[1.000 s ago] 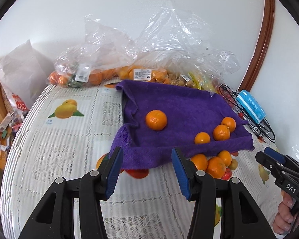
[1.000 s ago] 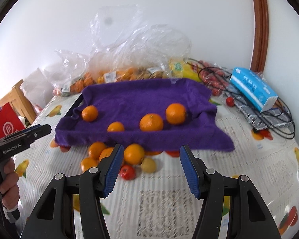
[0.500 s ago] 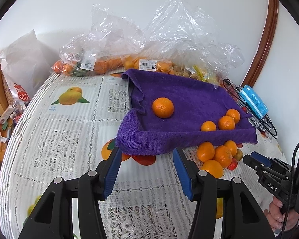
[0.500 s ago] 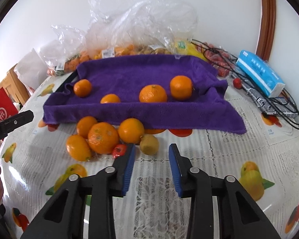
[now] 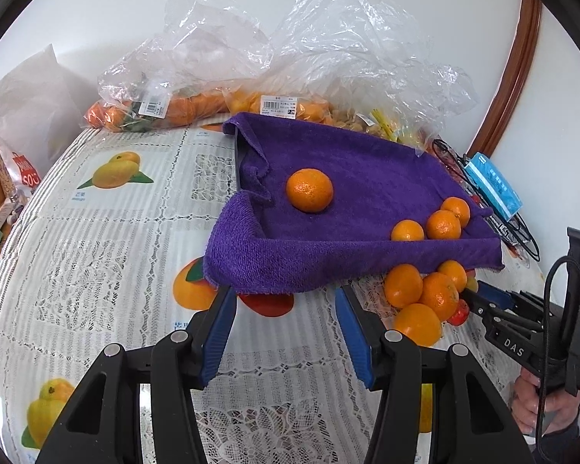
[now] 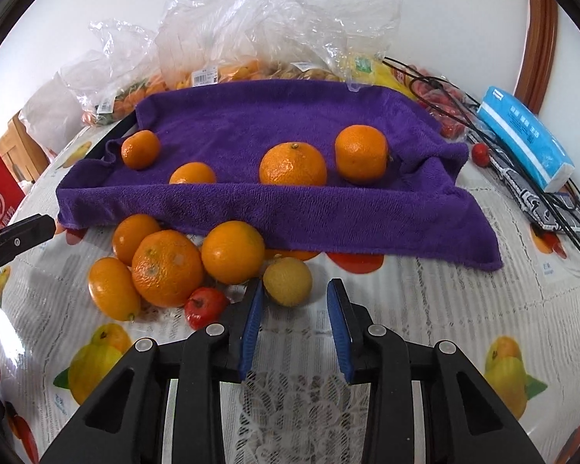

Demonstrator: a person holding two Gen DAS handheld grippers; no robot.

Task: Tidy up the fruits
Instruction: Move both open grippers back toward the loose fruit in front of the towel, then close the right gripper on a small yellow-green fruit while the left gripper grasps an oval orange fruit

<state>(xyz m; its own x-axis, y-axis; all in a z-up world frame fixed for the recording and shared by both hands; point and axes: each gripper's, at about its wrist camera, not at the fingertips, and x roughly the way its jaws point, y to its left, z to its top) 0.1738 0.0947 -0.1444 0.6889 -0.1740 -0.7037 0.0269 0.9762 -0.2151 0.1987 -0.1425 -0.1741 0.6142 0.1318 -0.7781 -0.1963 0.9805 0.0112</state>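
Right gripper (image 6: 294, 301) low over the surface (image 6: 406, 301), fingers (image 6: 251, 321) partly open with nothing gripped; jaws narrowed within the last second, now steady. The small yellow-green fruit (image 6: 287, 280) sits just ahead of the fingertips, close to the left finger; pads not pressing it. Left of it lies the loose pile on the surface: three oranges (image 6: 166, 268) bunched together, a fourth orange (image 6: 113, 288) at the left end, and a small red fruit (image 6: 205, 306) at the near edge. Behind the pile, the purple towel (image 6: 290, 208) drapes over a tray, with four oranges (image 6: 292, 164) on it: one far left, three toward the right. Left gripper (image 5: 286, 301) hovers near the towel's front edge, fingers (image 5: 222, 332) partly open, empty. In the left wrist view the right gripper's tip is beside the pile, a hand (image 5: 549, 406) on its handle. Plastic bags (image 5: 290, 58) of fruit at the back by the wall, a blue tissue pack (image 6: 522, 135) on the right.
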